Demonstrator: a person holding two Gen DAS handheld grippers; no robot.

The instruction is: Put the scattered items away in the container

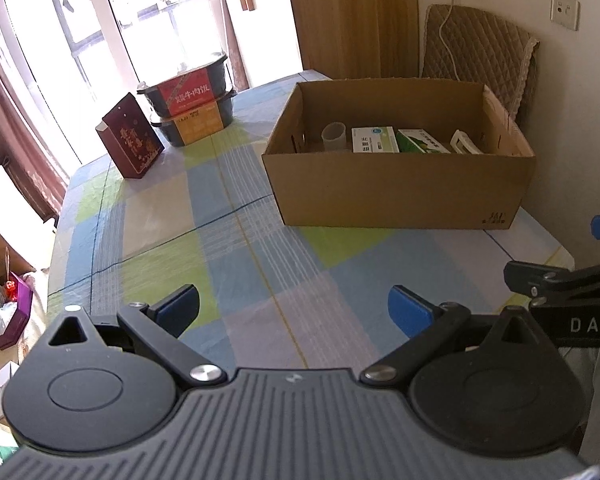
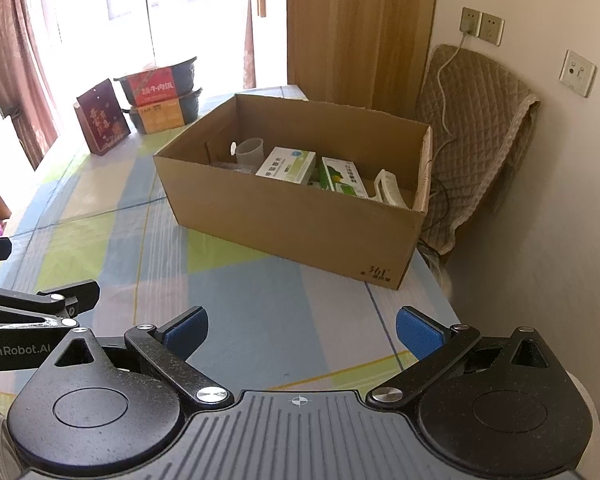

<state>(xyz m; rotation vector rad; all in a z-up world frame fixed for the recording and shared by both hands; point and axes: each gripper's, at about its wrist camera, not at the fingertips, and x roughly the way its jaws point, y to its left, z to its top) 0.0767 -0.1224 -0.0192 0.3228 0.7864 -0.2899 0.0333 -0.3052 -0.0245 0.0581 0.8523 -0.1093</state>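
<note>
While both claws gape empty, the box [image 2: 300, 216] wall hides its items' bases.

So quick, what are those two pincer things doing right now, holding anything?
Left hand-held gripper: open, holding nothing.
Right hand-held gripper: open, holding nothing.

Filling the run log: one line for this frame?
left gripper: open, empty | right gripper: open, empty | cardboard box: holds cup, medicine boxes | plaid tablecloth near box: no loose items
</note>
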